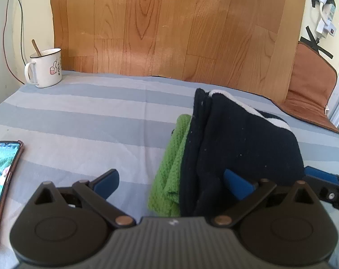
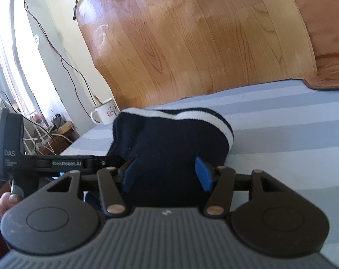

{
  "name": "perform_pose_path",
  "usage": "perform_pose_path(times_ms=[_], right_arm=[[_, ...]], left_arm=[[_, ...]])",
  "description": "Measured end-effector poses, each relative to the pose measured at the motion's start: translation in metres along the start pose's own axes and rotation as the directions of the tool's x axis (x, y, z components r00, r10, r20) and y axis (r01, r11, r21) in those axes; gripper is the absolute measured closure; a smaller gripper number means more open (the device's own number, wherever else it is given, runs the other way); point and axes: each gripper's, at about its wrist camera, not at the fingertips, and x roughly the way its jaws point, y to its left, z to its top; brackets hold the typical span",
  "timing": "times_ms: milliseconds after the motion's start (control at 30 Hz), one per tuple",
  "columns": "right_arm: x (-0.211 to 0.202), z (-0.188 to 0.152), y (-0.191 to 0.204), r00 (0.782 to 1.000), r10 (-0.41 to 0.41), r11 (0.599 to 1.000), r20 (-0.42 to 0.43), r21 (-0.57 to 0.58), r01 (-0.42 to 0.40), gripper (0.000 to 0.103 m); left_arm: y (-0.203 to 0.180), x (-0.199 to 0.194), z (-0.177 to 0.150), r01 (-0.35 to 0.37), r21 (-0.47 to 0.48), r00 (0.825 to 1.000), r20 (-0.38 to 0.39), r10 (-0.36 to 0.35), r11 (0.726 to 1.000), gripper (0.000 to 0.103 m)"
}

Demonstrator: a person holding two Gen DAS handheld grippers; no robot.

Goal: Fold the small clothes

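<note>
A dark navy garment (image 1: 241,148) with a white stripe lies bunched on the striped bed sheet (image 1: 90,116), on top of a green knitted cloth (image 1: 171,168). My left gripper (image 1: 172,182) is open wide; its fingers straddle the near end of both cloths. In the right wrist view the navy garment (image 2: 169,143) fills the space between the fingers of my right gripper (image 2: 166,174), which is open around it. The left gripper's body (image 2: 57,163) shows at the left of that view.
A white enamel mug (image 1: 46,67) with a spoon stands at the far left corner. A phone (image 1: 1,179) with a lit screen lies at the left edge. A wood-pattern board (image 1: 169,27) leans at the back, a brown mat (image 1: 308,94) at the right.
</note>
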Motion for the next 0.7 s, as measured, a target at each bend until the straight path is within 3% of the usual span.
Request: perform_pose_path(times_ms=[167,267,333,400,533,633,700], right_arm=[[0.005,-0.002,0.010,0.997,-0.062,0.992,-0.037,-0.114,0.058,0.043],[-0.003,0.007,0.004,0.999,-0.032,0.997,-0.031,-0.078,0.030,0.042],[-0.019,0.013,-0.009,1.000,0.018,1.000,0.020,-0.002,-0.018,0.033],[-0.032,0.014,-0.024,0.997,0.028,0.997,0.069,0.067,-0.033,0.014],[-0.031,0.008,-0.060,0.995,0.100,0.961,0.023,0.255,-0.102,0.014],[-0.016,-0.003,-0.074,0.986,0.160,0.925,-0.046,0.354,-0.134,0.014],[-0.006,-0.007,-0.074,0.980,0.183,0.920,-0.082,0.366,-0.141,0.014]], left_arm=[[0.001,0.001,-0.006,0.018,-0.013,1.000,-0.005,-0.018,1.000,0.000],[0.011,-0.004,0.002,0.082,-0.026,0.996,-0.032,-0.082,0.996,0.001],[0.022,-0.012,0.009,0.158,-0.048,0.987,-0.028,-0.160,0.986,0.000],[0.033,-0.017,0.018,0.244,-0.074,0.969,-0.021,-0.246,0.967,0.000],[0.046,-0.003,0.033,0.350,-0.127,0.929,-0.077,-0.361,0.928,0.000],[0.050,0.021,0.035,0.371,-0.177,0.905,-0.151,-0.398,0.912,0.000],[0.055,0.039,0.032,0.387,-0.231,0.878,-0.204,-0.433,0.893,0.000]])
